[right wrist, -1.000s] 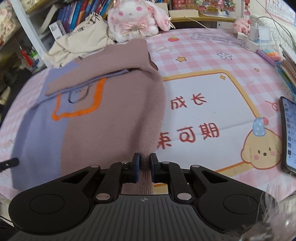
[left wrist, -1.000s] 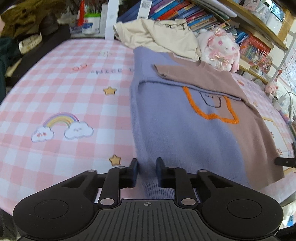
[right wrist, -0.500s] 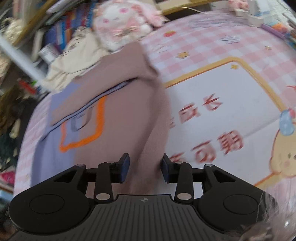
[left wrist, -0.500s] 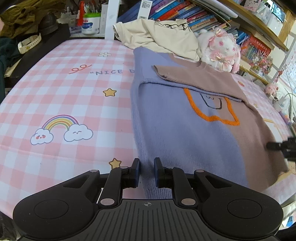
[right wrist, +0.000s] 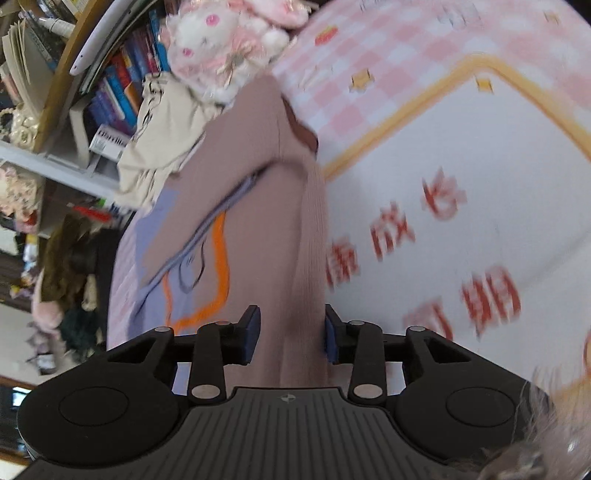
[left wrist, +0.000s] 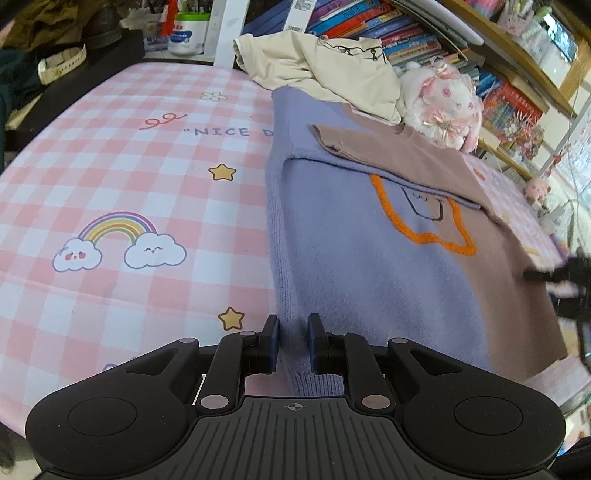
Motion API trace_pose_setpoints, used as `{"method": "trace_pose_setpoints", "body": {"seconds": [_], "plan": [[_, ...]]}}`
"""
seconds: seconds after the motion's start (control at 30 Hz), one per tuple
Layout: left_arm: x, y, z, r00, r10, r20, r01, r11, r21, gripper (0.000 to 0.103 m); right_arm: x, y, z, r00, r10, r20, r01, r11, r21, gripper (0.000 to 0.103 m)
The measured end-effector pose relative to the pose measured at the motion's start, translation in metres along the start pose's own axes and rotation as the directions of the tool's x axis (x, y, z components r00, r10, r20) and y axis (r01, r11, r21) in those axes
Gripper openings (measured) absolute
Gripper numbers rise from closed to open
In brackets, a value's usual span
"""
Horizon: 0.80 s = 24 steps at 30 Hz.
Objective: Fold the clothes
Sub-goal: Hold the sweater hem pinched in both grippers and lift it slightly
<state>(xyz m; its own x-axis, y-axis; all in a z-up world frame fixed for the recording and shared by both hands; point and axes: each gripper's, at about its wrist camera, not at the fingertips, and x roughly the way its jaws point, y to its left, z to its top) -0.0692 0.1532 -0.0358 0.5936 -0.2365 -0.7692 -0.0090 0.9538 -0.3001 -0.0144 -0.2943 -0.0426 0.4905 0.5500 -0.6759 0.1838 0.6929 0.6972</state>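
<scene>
Sweater (left wrist: 388, 266) lies flat on the checked tablecloth (left wrist: 129, 166), sleeves folded across the chest. Our left gripper (left wrist: 291, 341) and right gripper (right wrist: 291, 332) straddle the hem corners, fingers apart. We judge a hem-to-collar fold: next, clamp both evenly.

- A home bedroom or study is suggested by crowded wooden bookshelves (left wrist: 424, 40).
- A pink-checked cartoon-printed tabletop (left wrist: 122, 177) and white plush rabbit (left wrist: 439, 107) are seen.

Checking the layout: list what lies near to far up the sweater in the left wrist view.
left gripper → sweater hem → orange outline → folded brown sleeve → cream garment → books
</scene>
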Motion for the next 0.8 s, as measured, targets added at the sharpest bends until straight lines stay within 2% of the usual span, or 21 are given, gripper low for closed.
{"method": "trace_pose_setpoints", "body": {"seconds": [0.07, 0.13, 0.23, 0.37, 0.47, 0.63, 0.7, 0.8], "plan": [[0.000, 0.003, 0.001, 1.000, -0.017, -0.004, 0.017, 1.000, -0.014, 0.014, -0.004, 0.002, -0.010, 1.000, -0.026, -0.011, 0.026, 0.999, -0.029, 0.023], [0.001, 0.005, 0.002, 0.999, -0.031, -0.011, 0.031, 0.999, -0.016, 0.014, -0.007, 0.010, -0.020, 0.997, -0.083, -0.002, 0.083, 0.993, -0.088, 0.009], [0.002, 0.004, 0.003, 0.999, -0.021, -0.026, 0.022, 0.999, 0.024, 0.005, -0.012, 0.020, -0.034, 0.986, -0.167, 0.017, 0.168, 0.970, -0.175, 0.008], [0.003, -0.007, 0.004, 0.999, -0.001, -0.038, 0.006, 0.994, 0.113, 0.004, -0.019, 0.035, -0.054, 0.960, -0.274, 0.055, 0.278, 0.917, -0.285, 0.008], [0.002, -0.002, 0.006, 0.999, -0.004, -0.039, 0.008, 0.996, 0.092, 0.004, -0.024, 0.044, -0.067, 0.937, -0.339, 0.083, 0.346, 0.870, -0.350, 0.009], [-0.003, 0.021, 0.007, 0.995, -0.073, -0.066, 0.073, 0.997, -0.002, 0.004, -0.034, 0.021, -0.068, 0.975, -0.222, -0.018, 0.215, 0.959, -0.185, 0.010], [-0.004, 0.028, 0.006, 0.987, -0.135, -0.091, 0.131, 0.991, -0.040, 0.005, -0.037, 0.013, -0.070, 0.982, -0.187, -0.038, 0.180, 0.975, -0.128, 0.010], [-0.003, 0.031, 0.003, 0.979, -0.167, -0.118, 0.159, 0.984, -0.076, 0.008, -0.040, 0.008, -0.075, 0.986, -0.160, -0.055, 0.156, 0.985, -0.074, 0.010]]}}
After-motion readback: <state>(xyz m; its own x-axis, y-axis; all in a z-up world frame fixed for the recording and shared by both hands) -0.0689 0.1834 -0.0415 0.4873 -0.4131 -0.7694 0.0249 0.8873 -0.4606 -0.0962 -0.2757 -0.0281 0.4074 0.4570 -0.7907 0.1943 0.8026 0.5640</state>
